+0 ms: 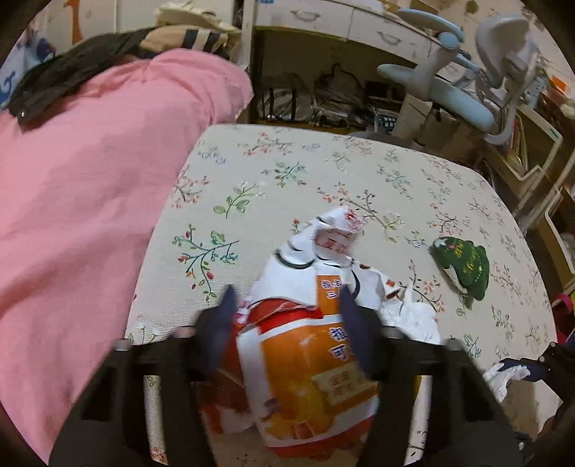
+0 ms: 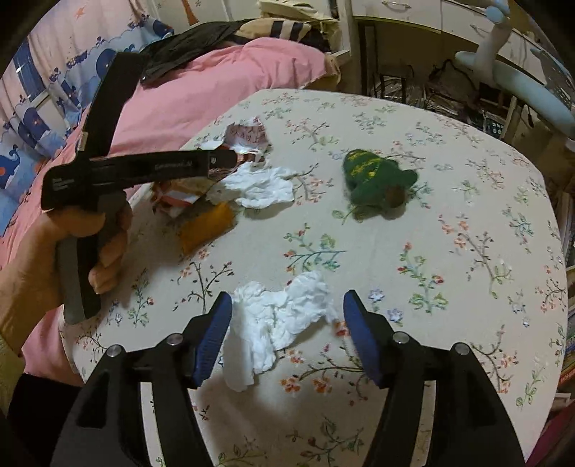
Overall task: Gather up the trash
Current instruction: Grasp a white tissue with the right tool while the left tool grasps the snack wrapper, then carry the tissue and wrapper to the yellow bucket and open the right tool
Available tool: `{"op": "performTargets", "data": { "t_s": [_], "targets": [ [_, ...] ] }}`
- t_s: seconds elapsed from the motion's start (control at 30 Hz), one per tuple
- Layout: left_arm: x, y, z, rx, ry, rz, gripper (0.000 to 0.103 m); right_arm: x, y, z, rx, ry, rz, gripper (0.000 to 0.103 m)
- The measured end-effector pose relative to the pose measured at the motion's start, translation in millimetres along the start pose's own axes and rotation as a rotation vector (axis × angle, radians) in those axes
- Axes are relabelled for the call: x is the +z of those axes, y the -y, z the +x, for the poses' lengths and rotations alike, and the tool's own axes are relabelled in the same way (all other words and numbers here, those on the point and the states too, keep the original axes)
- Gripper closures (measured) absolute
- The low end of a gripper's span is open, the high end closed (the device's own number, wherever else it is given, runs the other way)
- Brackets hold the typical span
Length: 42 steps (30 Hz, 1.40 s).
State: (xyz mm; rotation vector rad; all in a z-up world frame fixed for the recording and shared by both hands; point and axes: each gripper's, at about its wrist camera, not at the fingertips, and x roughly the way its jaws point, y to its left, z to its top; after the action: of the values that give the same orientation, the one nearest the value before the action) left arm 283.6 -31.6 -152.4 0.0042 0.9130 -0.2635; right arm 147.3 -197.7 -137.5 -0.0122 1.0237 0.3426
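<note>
On the floral tablecloth [image 1: 287, 172] lies a torn orange and white snack wrapper [image 1: 305, 359]. My left gripper [image 1: 285, 298] is open, its fingers on either side of the wrapper. A crumpled white tissue [image 1: 409, 316] lies just right of it. In the right wrist view my right gripper [image 2: 284, 305] is open around another crumpled white tissue [image 2: 280, 319] near the table's front edge. The left gripper body [image 2: 136, 169] reaches over the wrapper [image 2: 205, 222], with the first tissue [image 2: 258, 186] beside it. A green wrapper [image 2: 373, 183] lies further back; it also shows in the left wrist view [image 1: 463, 262].
A pink blanket [image 1: 90, 201] covers the bed to the left of the table. A desk with drawers [image 1: 341, 21] and a pale blue chair [image 1: 449, 82] stand behind the table. Shelves [image 1: 539, 154] stand to the right.
</note>
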Motion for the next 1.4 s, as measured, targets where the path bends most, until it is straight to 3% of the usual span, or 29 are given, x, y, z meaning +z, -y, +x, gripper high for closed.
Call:
{"op": "performTargets", "data": {
  "t_s": [0.13, 0.2, 0.3, 0.5, 0.8, 0.97, 1.13, 1.4],
  "targets": [
    [0, -7, -10, -0.012, 0.018, -0.029, 0.080, -4, -11, 0, -0.024, -0.018, -0.072, 0.067],
    [0, -14, -20, -0.002, 0.037, -0.051, 0.083, -4, -13, -1, -0.013, -0.024, -0.070, 0.082],
    [-2, -26, -37, 0.002, 0.068, -0.084, 0.084, -6, -14, -6, -0.020, -0.014, -0.074, 0.089],
    [-12, -39, -73, -0.020, 0.112, -0.158, 0.085, -10, -9, -21, -0.005, 0.020, -0.035, 0.090],
    [-41, -56, -121, -0.162, 0.159, -0.316, 0.085, -19, -17, -42, 0.029, 0.072, -0.001, 0.090],
    [-67, -52, -162, -0.190, 0.195, -0.343, 0.085, -22, -14, -58, 0.074, 0.120, 0.059, 0.090],
    [-92, -42, -191, -0.175, 0.221, -0.333, 0.085, -26, -6, -79, 0.101, 0.181, 0.129, 0.090],
    [-120, -16, -219, -0.104, 0.241, -0.240, 0.085, -42, 7, -111, 0.117, 0.263, 0.220, 0.090]
  ]
}}
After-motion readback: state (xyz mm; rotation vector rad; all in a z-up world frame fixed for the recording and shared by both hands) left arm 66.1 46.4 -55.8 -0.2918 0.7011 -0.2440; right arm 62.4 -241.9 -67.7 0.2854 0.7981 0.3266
